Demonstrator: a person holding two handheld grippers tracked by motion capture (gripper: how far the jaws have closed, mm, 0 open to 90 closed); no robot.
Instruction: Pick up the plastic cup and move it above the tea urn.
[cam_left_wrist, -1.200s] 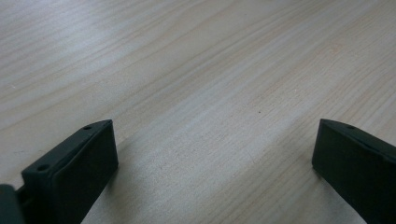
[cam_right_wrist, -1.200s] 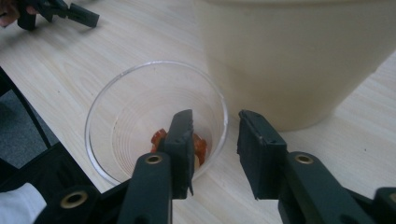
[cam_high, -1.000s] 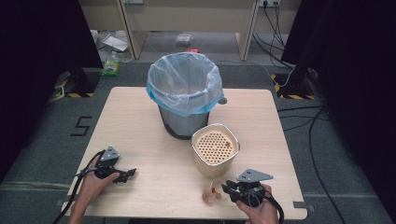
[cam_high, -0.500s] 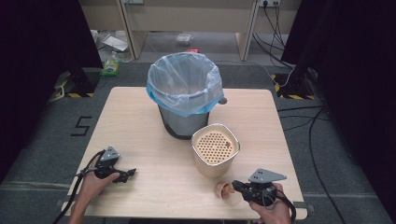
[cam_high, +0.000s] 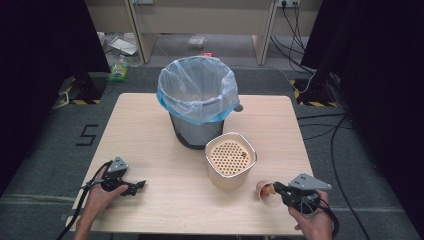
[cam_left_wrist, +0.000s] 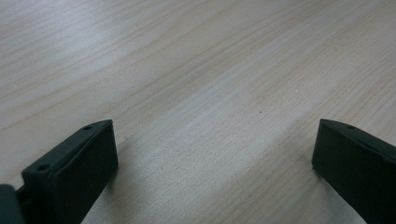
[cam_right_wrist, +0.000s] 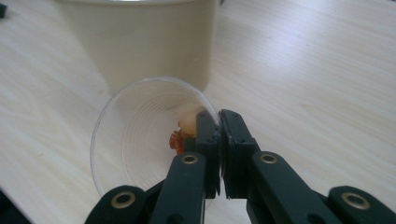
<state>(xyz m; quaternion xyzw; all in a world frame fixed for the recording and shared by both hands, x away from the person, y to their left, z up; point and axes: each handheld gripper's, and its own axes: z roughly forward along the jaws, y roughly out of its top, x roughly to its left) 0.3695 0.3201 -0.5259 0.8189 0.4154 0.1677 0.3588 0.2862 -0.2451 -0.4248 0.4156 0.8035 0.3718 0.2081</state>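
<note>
Between right gripper (cam_right_wrist: 218, 140) jaws: clear ribbed cup (cam_right_wrist: 140, 135).

The right gripper (cam_high: 278, 190) has its jaws pressed on the rim of the clear cup (cam_right_wrist: 140, 140). Just ahead of it the cream container (cam_high: 230, 160) stands in the way, and behind that the bin (cam_high: 198, 102). To its right the table (cam_high: 280, 125) is bare. Before the left gripper (cam_left_wrist: 215, 154), jaws wide apart, bare wood lies open.
</note>
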